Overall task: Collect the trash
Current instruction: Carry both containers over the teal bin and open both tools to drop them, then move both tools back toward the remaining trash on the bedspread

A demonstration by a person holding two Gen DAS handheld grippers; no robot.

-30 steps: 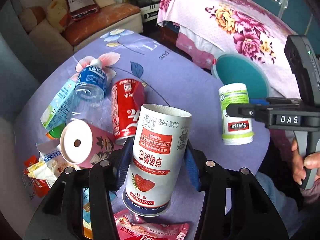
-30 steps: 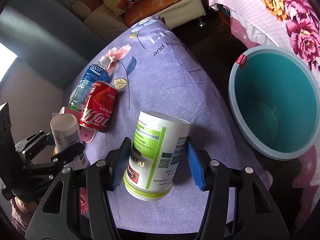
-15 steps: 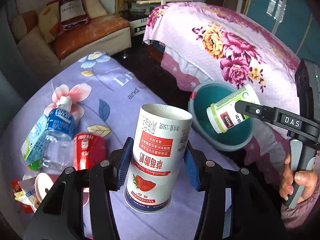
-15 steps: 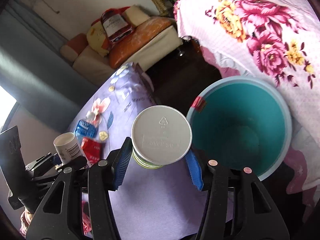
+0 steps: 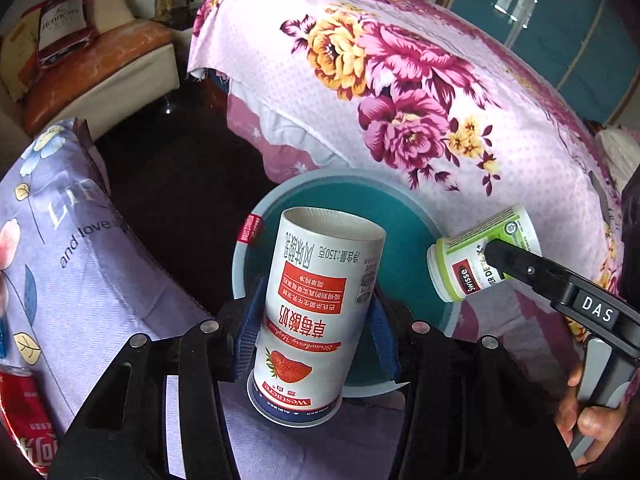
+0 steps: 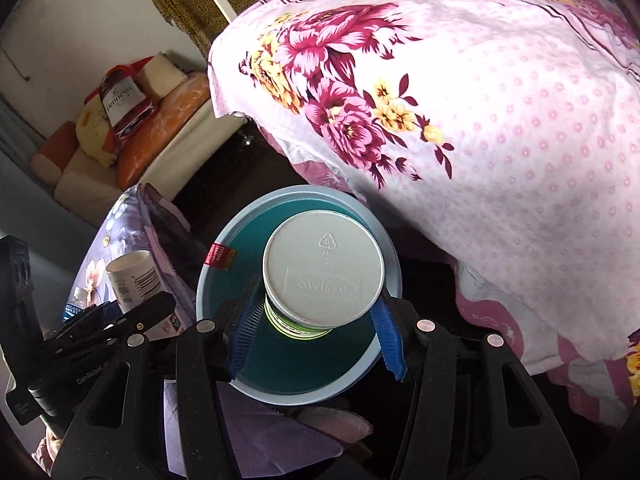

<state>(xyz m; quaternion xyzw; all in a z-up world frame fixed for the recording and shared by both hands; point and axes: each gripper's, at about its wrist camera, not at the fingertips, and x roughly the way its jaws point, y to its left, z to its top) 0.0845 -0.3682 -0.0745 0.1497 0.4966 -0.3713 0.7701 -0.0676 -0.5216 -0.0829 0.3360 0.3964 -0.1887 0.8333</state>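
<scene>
Trash is in both claws at this moment: the left claw (image 5: 316, 344) pinches a tall strawberry yogurt cup (image 5: 320, 312) between its blue pads, and the right claw (image 6: 316, 332) pinches a green-and-white supplement bottle (image 6: 322, 276), seen bottom-first in its own view. Both hang above the teal bin (image 6: 224, 280), which stands on the dark floor between the purple-clothed desk (image 5: 72, 264) and the bed with the flowered cover (image 5: 400, 80). The bottle seems to sit squarely over the bin's mouth; the cup appears nearer the rim on the desk side, so letting go too soon could drop it on the rim or the desk edge, from where it would roll onto the floor. The two claws are close together, so releasing at once could knock the cup against the bottle and send one astray. A red can (image 5: 24, 420) lies on the desk, so more trash is left to gather.
</scene>
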